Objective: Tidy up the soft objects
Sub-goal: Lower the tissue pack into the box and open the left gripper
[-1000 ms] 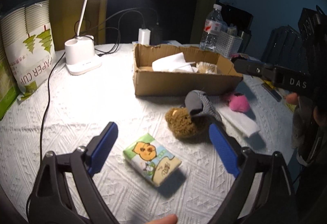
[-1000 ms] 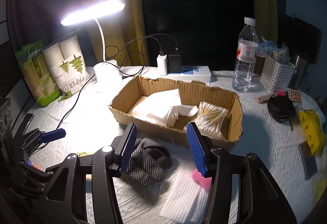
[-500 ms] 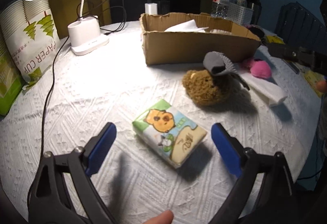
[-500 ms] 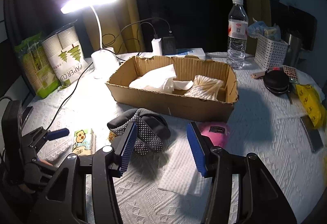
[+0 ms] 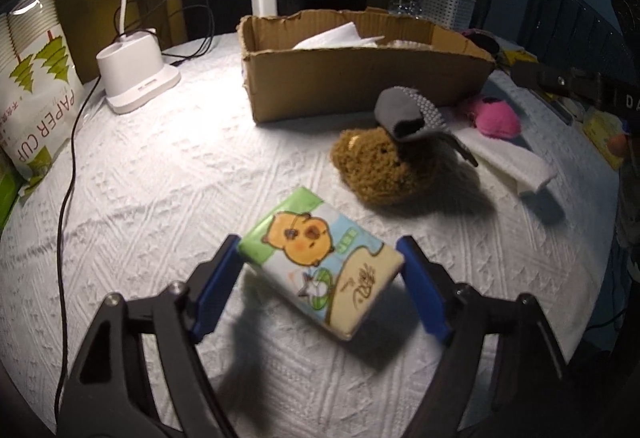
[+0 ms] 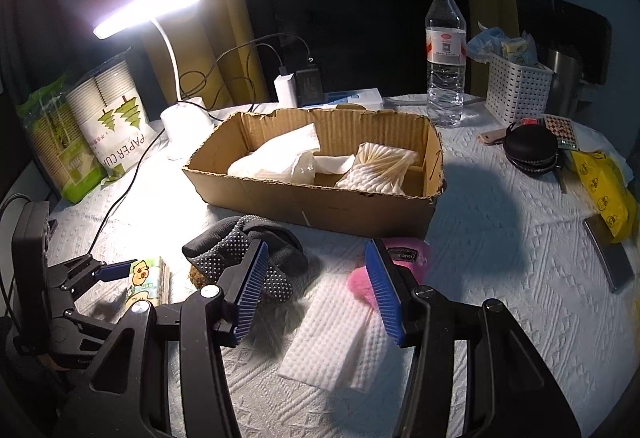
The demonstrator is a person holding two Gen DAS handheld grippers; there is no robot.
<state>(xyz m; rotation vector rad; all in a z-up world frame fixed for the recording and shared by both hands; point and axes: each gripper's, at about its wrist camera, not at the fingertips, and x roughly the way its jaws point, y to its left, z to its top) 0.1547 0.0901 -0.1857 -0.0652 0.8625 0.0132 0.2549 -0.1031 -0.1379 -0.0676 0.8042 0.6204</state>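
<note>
Tissue pack [image 5: 320,262] lies diagonally between left hand-held gripper [image 5: 320,278] pads.

A white-clothed table [image 6: 500,238] carries a cardboard box [image 6: 320,198] at centre frame, a lamp base [image 5: 136,74] and paper-cup bag [image 5: 36,86] upper left, and a water bottle [image 6: 445,58] at the top.

Black frames, ribbed blue fingers [image 6: 250,288]
</note>
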